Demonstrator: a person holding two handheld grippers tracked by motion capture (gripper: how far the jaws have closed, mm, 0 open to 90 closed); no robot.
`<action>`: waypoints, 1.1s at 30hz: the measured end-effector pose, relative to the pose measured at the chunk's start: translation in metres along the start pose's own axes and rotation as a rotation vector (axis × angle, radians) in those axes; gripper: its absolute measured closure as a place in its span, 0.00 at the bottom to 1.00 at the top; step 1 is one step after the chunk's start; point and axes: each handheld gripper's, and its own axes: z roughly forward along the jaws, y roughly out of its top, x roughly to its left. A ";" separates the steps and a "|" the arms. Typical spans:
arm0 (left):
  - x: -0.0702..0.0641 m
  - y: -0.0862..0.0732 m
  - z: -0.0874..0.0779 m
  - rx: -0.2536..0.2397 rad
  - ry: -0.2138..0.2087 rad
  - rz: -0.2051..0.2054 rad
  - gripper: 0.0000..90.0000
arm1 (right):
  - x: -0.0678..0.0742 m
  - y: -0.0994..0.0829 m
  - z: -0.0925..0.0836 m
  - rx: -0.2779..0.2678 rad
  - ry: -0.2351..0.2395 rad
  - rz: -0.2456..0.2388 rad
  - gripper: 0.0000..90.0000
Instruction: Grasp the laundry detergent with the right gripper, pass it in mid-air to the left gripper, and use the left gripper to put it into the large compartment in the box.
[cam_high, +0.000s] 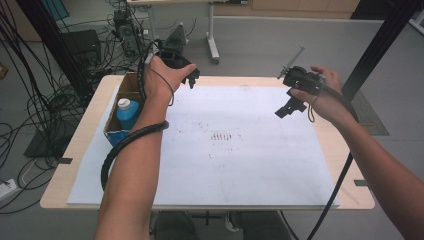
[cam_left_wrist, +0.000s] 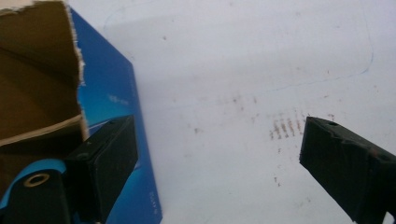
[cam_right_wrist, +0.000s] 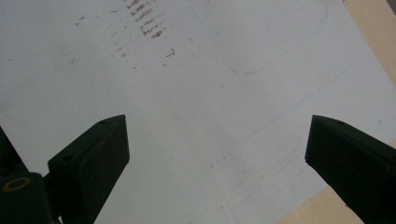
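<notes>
Nearest the person, the white sheet covering the table lies bare apart from faint reddish smudges near its middle, so little there can snag. Farther in, the right tool hangs above the sheet's right side with its jaws spread wide and nothing between them; in the right gripper view its tips frame only paper and a strip of wooden edge. At the left, the blue bottle with its white cap stands inside the cardboard box, which sits on the sheet's left border. The left tool hovers just beyond the box's far corner, jaws apart and holding nothing; the left gripper view shows one jaw close to the box's blue side wall and torn flap. The likely trouble lies here: if that hand swings back toward the box, the near jaw could catch the flap or wall and shove the light box, tipping the bottle inside. The trailing cable looped round the left forearm could also drag across the box rim.
</notes>
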 end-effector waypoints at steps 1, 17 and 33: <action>-0.002 0.001 0.002 -0.001 -0.004 0.005 0.13 | -0.001 -0.001 0.000 -0.001 0.000 0.004 0.07; -0.013 0.006 0.016 0.006 -0.012 0.028 0.13 | -0.002 0.001 -0.003 0.000 -0.003 -0.003 0.07; -0.013 0.003 0.013 -0.007 -0.011 0.031 0.13 | 0.004 0.002 -0.002 -0.002 -0.006 -0.007 0.07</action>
